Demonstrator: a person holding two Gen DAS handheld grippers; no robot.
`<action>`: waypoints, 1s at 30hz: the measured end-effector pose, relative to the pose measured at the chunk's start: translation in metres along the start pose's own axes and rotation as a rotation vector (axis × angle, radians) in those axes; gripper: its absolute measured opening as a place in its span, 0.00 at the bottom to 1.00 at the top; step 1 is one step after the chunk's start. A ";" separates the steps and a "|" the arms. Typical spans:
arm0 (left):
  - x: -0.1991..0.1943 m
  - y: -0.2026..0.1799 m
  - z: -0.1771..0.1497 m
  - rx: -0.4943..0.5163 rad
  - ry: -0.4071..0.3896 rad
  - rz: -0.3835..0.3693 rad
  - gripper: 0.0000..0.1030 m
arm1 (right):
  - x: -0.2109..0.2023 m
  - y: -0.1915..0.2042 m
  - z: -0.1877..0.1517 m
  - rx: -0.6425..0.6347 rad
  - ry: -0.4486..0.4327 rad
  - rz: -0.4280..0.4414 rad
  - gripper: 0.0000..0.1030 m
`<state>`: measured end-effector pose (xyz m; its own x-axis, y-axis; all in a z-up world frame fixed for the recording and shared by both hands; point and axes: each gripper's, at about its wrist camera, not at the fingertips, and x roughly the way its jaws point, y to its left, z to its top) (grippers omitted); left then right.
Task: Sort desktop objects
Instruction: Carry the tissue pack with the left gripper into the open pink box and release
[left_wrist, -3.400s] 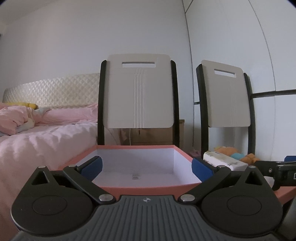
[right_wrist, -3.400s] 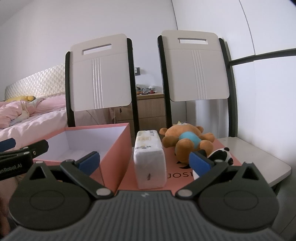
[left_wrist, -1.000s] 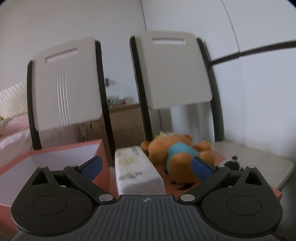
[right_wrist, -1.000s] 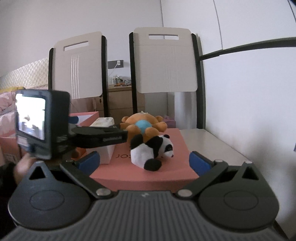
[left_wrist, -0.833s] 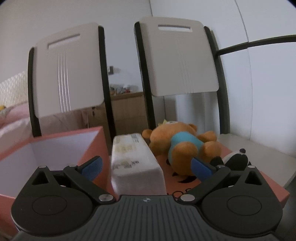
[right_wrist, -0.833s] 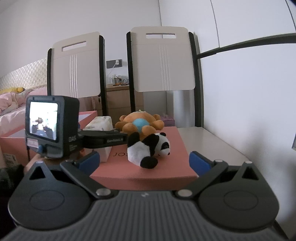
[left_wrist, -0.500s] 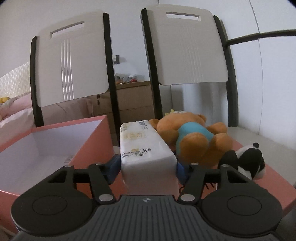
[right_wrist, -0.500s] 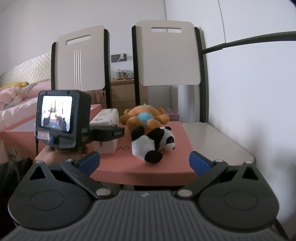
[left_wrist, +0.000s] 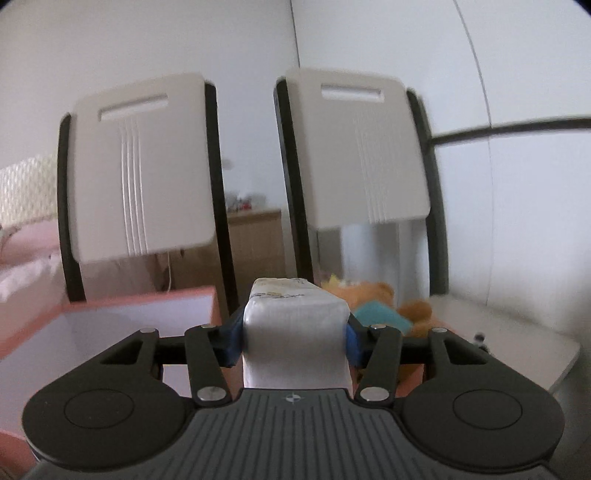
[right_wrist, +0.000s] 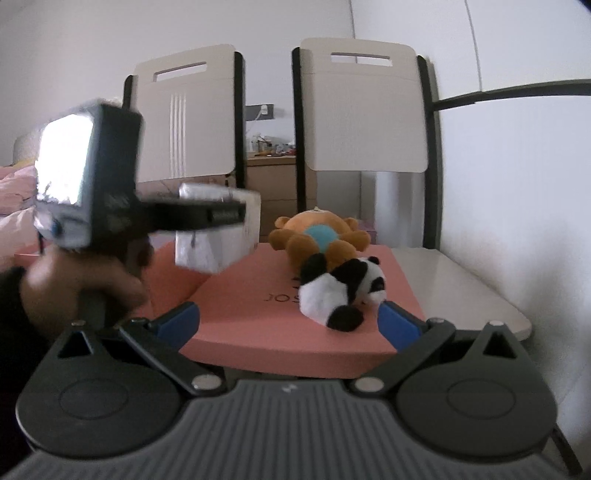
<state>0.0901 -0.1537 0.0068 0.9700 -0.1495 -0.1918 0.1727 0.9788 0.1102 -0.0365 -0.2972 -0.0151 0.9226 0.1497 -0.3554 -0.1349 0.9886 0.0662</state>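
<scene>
Tissue pack (left_wrist: 295, 325) now off pink lid (right_wrist: 258, 295), airborne, clamped between left gripper (left_wrist: 294, 334) pads; half second ago it sat on lid; likely bound for open pink box (left_wrist: 110, 321) just left; box wall near, clear room above; bear (right_wrist: 317, 236), panda (right_wrist: 340, 288) lie on lid; right gripper (right_wrist: 288, 321) gapes wide, empty.

White tissue pack (left_wrist: 295, 334), black-and-white panda (right_wrist: 341, 291), salmon-pink box lid (right_wrist: 258, 314).
</scene>
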 end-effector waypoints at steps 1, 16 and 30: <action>-0.005 0.006 0.005 -0.011 -0.016 -0.002 0.55 | 0.002 0.003 0.000 0.000 0.001 0.008 1.00; -0.008 0.089 0.000 -0.040 -0.047 0.110 0.55 | 0.022 0.042 0.007 -0.006 -0.031 0.067 1.00; 0.020 0.120 -0.034 -0.115 0.120 0.100 0.55 | 0.035 0.058 0.013 0.016 -0.032 0.106 1.00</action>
<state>0.1245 -0.0341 -0.0165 0.9528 -0.0395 -0.3010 0.0490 0.9985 0.0240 -0.0070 -0.2351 -0.0122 0.9145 0.2529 -0.3159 -0.2270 0.9669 0.1169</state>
